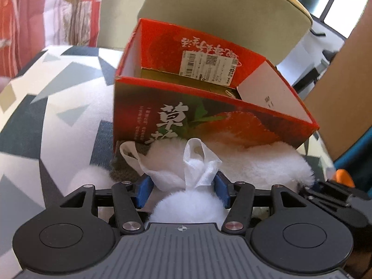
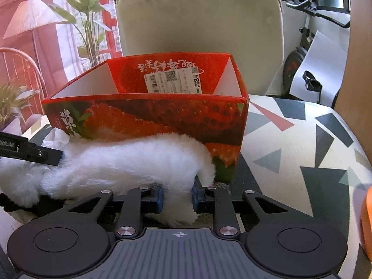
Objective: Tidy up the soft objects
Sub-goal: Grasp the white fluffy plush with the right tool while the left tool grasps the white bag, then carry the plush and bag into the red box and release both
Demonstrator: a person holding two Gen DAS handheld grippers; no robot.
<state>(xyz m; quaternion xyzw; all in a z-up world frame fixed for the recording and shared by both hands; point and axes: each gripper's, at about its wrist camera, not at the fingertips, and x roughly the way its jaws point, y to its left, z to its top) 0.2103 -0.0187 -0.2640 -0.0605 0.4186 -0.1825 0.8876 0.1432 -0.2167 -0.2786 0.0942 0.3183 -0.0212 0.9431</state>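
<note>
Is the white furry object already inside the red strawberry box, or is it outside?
Outside: the white furry object lies on the table before the red strawberry box.

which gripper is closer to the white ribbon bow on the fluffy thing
Left. The left gripper straddles the white ribbon bow; the right gripper pinches the fluffy white toy farther along, away from it.
</note>
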